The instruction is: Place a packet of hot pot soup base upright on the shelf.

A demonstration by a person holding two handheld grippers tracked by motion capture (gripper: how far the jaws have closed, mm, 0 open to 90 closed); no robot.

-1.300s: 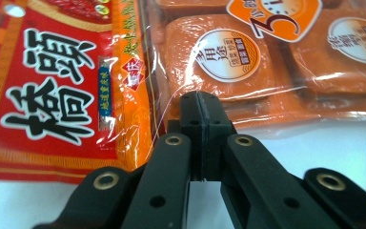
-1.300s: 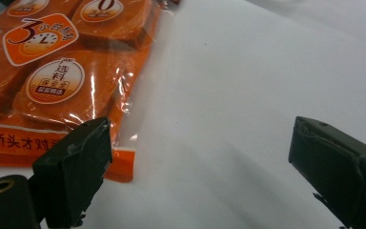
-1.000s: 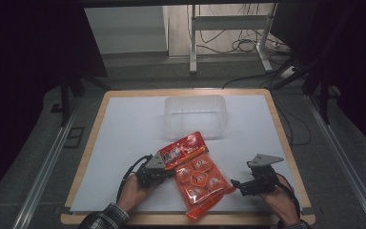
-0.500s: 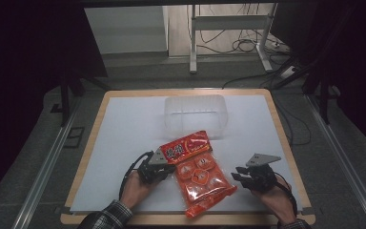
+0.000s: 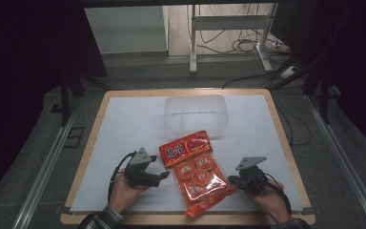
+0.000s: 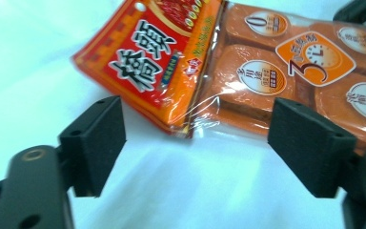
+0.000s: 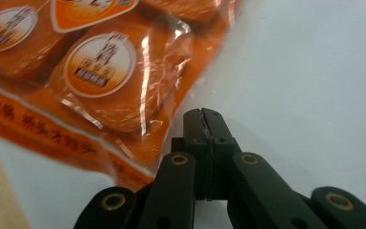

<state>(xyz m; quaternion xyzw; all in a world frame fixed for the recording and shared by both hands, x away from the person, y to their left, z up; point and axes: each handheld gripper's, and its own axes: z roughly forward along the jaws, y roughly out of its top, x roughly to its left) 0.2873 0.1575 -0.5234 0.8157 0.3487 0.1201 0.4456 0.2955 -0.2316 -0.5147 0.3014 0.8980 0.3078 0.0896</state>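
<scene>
A red snack pack (image 5: 186, 149) lies partly over the top end of a larger orange multi-pack (image 5: 201, 180) near the table's front. My left gripper (image 5: 164, 172) is open just left of both packs, jaws pointing right. In the left gripper view its pads (image 6: 95, 143) stand wide apart, with the red pack's (image 6: 157, 62) corner and the orange pack (image 6: 286, 71) just beyond them. My right gripper (image 5: 232, 180) sits at the orange pack's right edge. Its jaws (image 7: 202, 117) are pressed together beside the pack's (image 7: 100, 76) clear seam, with nothing visibly between them.
A clear plastic bin (image 5: 194, 117) stands behind the packs at mid table. A white sheet (image 5: 124, 129) covers the wooden board (image 5: 286, 157). The orange pack's lower end reaches the sheet's front edge. A metal stand and cables lie on the floor beyond.
My right gripper has edged left up to the orange pack's edge. The left gripper has drawn back slightly to the left. The packs have barely shifted.
</scene>
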